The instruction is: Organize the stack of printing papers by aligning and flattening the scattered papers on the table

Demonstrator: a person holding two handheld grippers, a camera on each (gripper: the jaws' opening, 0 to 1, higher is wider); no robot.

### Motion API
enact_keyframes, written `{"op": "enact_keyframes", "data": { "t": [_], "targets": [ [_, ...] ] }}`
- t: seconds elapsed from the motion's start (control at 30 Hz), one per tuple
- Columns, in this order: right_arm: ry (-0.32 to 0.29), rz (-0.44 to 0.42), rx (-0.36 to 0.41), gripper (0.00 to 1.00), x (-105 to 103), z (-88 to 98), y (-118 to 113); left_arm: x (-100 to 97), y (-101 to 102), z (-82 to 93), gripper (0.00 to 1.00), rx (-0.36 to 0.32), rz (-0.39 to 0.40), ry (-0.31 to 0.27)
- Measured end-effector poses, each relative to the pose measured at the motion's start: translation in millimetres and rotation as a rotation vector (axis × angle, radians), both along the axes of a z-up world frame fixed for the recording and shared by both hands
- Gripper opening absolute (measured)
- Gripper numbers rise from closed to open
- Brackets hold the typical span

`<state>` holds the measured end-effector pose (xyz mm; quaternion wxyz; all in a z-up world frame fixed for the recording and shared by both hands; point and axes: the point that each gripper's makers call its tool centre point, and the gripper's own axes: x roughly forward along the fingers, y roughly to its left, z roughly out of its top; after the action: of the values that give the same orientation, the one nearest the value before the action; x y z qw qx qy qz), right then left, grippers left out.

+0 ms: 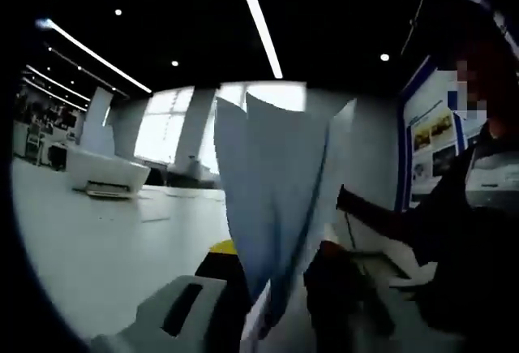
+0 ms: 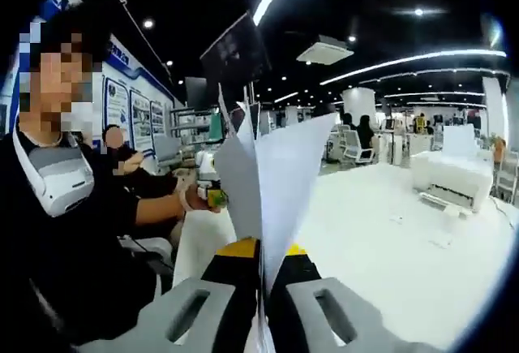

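Papers (image 2: 268,182) stand clamped upright between the closed right jaws (image 2: 263,288) and likewise between the left jaws (image 1: 259,304), fanned above; uneven pull risks tearing or slippage onto the counter (image 2: 389,239).

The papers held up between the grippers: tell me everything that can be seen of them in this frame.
The papers are a thin bunch of plain white printing sheets, lifted off the white table and standing roughly on edge. Their upper corners fan apart into separate points, so they are not yet aligned. In the right gripper view, the right gripper is shut on their lower edge. In the left gripper view the sheets rise between the left gripper jaws, looking bluish against the bright window.
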<state>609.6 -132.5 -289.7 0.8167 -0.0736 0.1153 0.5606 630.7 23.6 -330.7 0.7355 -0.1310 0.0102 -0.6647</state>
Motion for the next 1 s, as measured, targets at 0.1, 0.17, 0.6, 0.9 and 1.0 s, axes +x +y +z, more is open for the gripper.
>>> {"op": "enact_keyframes", "data": {
  "t": [0.1, 0.17, 0.6, 0.9, 1.0],
  "targets": [
    [0.004, 0.009, -0.11, 0.0, -3, 19.1, -5, -1.5, 4, 4.9, 0.34, 0.003, -0.001, -0.036],
    [-0.012, 0.01, -0.178, 0.0, -4, 30.2, -6, -1.4, 5, 9.1, 0.35, 0.008, 0.007, -0.051],
    [-0.04, 0.078, -0.606, 0.0, -13, 71.7, 4, -2.8, -6, 42.3, 0.44, 0.066, -0.011, -0.178],
    [-0.028, 0.126, -0.781, 0.0, -6, 72.5, 25, -9.9, -32, 39.2, 0.42, 0.135, -0.059, -0.22],
    [-0.01, 0.137, -0.844, 0.0, -3, 67.6, 19, -9.5, -33, 40.0, 0.42, 0.135, -0.06, -0.216]
  ]
}}
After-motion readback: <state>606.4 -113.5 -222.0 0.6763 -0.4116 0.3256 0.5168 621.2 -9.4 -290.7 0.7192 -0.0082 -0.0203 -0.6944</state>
